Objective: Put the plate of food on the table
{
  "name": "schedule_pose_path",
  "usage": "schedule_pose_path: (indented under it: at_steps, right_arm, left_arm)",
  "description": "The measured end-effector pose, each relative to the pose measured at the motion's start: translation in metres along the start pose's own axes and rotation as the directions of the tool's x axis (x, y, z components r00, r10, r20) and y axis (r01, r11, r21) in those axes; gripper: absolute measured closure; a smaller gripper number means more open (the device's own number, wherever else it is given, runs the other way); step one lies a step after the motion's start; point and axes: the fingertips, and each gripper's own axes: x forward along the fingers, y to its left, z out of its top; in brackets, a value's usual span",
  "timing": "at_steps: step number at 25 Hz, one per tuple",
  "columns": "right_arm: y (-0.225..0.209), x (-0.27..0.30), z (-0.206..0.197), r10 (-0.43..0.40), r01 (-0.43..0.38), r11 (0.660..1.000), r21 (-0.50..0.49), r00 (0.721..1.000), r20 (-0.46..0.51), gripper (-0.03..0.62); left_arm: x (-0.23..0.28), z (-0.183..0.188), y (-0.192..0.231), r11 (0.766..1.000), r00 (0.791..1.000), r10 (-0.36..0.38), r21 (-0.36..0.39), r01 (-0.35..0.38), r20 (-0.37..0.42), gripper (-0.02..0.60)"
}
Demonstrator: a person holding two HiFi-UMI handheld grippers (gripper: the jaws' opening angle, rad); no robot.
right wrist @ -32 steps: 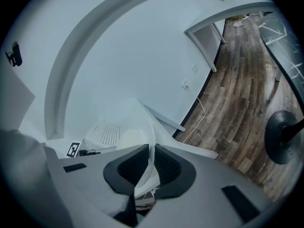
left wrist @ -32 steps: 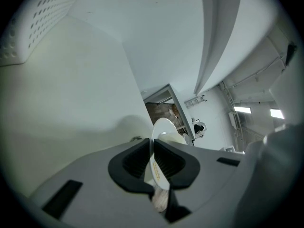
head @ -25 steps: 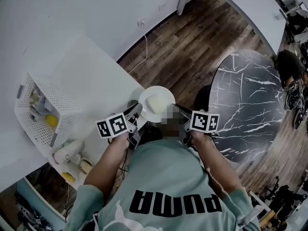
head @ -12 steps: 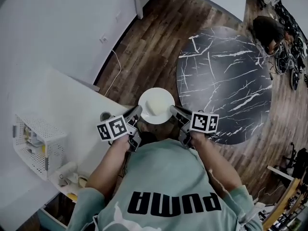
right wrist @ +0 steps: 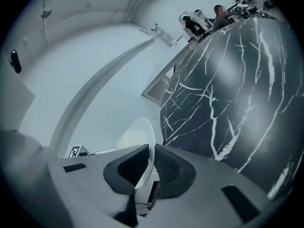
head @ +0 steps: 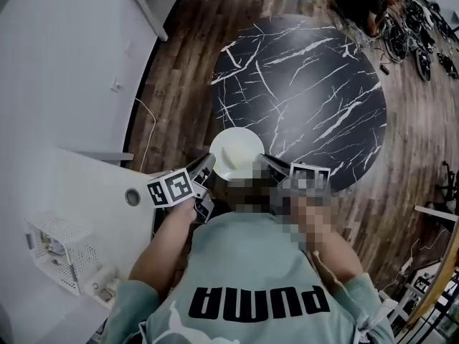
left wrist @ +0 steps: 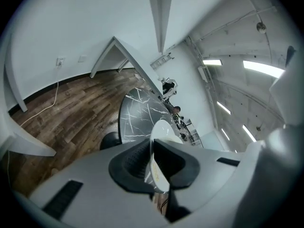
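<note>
**Between two grippers: a plate carried by its rim at the table's near edge**

The left gripper [left wrist: 153,161] and the right gripper [right wrist: 152,167] are each clamped on the thin rim of the white plate [head: 247,136], one on either side. The plate hangs in the air between them. A pale mound of food [head: 231,155] sits near the plate's middle. Ahead of both grippers lies the dark marble table [head: 308,84]. Its near edge appears to run just beneath the plate, which has not been set down.

Likely hazards:
- **Tilt.** The load rests on two narrow pinches. If one hand drops or rolls more than the other, the plate would tip and the food could slide toward the lower gripper.
- **Slip.** A smooth rim may slip out of the pads, most likely during a sudden stop.
- **Early lowering.** The plate's underside could strike the table edge.
- **Early release.** Letting go this close to the edge risks a fall to the wood floor [head: 179,84].
</note>
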Motion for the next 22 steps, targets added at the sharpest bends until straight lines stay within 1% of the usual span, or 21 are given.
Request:
schedule_pose_path:
  at_steps: [4,12,18,22]
  right_arm:
    - [-0.03,-0.035,0.016,-0.027,0.025,0.999,0.036,0.998,0.054,0.553]
    - [-0.102,-0.107,0.044,-0.091,0.077,0.992,0.103,0.987,0.133,0.552]
    - [-0.15,-0.147,0.065,-0.12,0.099,0.986,0.134,0.98,0.161,0.552]
    - [-0.18,-0.165,0.077,-0.139,0.112,0.982,0.153,0.974,0.177,0.551]
  left_arm:
    - [0.039,-0.015,-0.029,0.999,0.998,-0.023,0.034,0.024,-0.051,0.551]
    - [0.123,-0.057,-0.083,0.995,0.989,-0.056,0.075,0.067,-0.14,0.551]
    - [0.176,-0.085,-0.112,0.993,0.983,-0.046,0.1,0.065,-0.176,0.551]
    - [0.209,-0.099,-0.122,0.993,0.978,-0.045,0.095,0.065,-0.202,0.551]
